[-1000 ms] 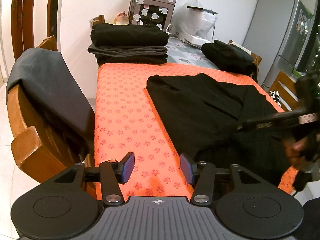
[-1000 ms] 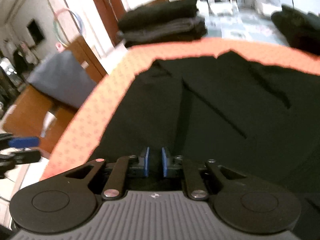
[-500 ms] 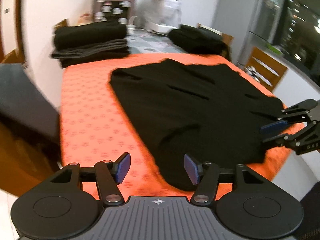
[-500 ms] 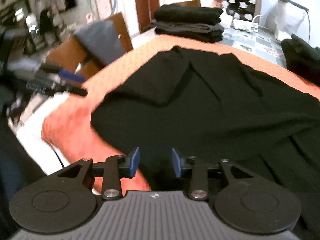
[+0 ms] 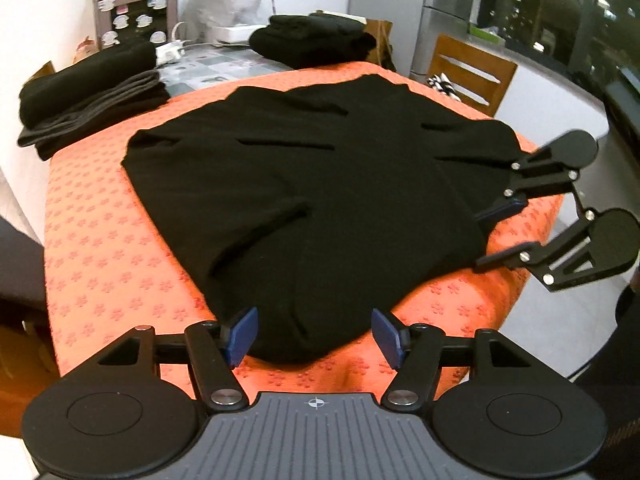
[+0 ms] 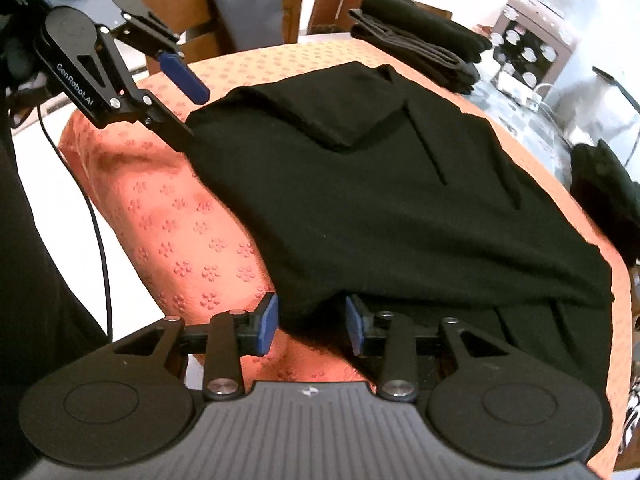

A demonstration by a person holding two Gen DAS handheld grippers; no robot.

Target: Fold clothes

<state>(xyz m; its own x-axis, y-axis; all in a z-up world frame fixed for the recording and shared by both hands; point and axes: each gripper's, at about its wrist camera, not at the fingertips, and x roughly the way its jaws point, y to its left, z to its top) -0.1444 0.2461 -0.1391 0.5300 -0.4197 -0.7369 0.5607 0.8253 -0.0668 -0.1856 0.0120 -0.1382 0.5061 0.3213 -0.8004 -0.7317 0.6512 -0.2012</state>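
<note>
A black garment [image 5: 320, 192] lies spread on the orange patterned table cover [image 5: 92, 240]; it also shows in the right wrist view [image 6: 400, 200]. My left gripper [image 5: 314, 334] is open, its jaws on either side of the garment's near hem corner. My right gripper [image 6: 310, 322] is open, its jaws around the garment's other near corner. Each gripper shows in the other's view: the right one [image 5: 490, 236] at the garment's right edge, the left one [image 6: 188, 108] at its left edge.
Folded dark clothes are stacked at the table's far left [image 5: 88, 92] and a black pile sits at the far end [image 5: 316, 40]. Wooden chairs stand at the right [image 5: 468, 72] and behind the left gripper [image 6: 216, 12]. An appliance [image 5: 136, 4] stands at the back.
Both grippers have moved in to the garment's near edge, one at each corner. The right gripper, nearly closed a second ago, has opened wide. The left stayed open.
</note>
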